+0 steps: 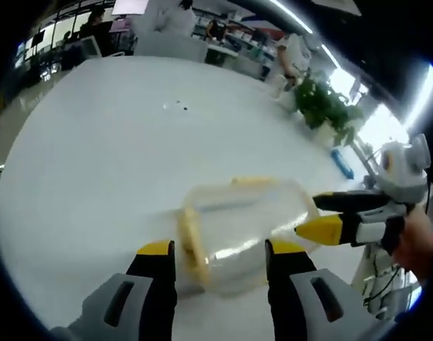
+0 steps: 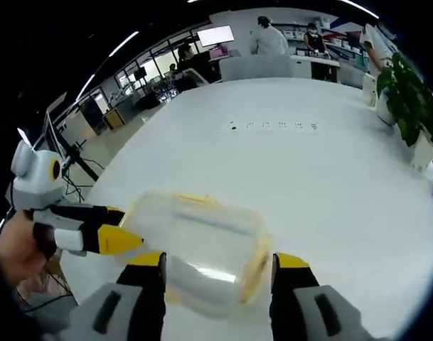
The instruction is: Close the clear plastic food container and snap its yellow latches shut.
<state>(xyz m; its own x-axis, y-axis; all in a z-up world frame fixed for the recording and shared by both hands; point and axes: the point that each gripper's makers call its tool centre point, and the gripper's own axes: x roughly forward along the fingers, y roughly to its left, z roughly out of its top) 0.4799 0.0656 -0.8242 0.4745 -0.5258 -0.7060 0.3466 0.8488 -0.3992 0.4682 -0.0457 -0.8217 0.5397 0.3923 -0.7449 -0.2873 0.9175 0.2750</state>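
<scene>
The clear plastic food container (image 1: pixel 241 231) rests on the white table (image 1: pixel 116 156) and looks blurred. One yellow latch (image 1: pixel 188 238) lines its left side and another runs along its far edge. My left gripper (image 1: pixel 220 249) is open, its yellow-tipped jaws standing either side of the container's near end. My right gripper (image 1: pixel 307 215) comes in from the right, open, its tips at the container's right side. In the right gripper view the container (image 2: pixel 202 238) lies just beyond my open right gripper (image 2: pixel 217 261). There the left gripper (image 2: pixel 129 227) meets its left end.
A potted plant (image 1: pixel 326 106) stands at the table's far right edge, with a blue object (image 1: pixel 342 163) near it. Small dark marks (image 2: pixel 273 126) dot the table's middle. A person's hand (image 2: pixel 17 249) holds the left gripper. People and desks sit beyond the table.
</scene>
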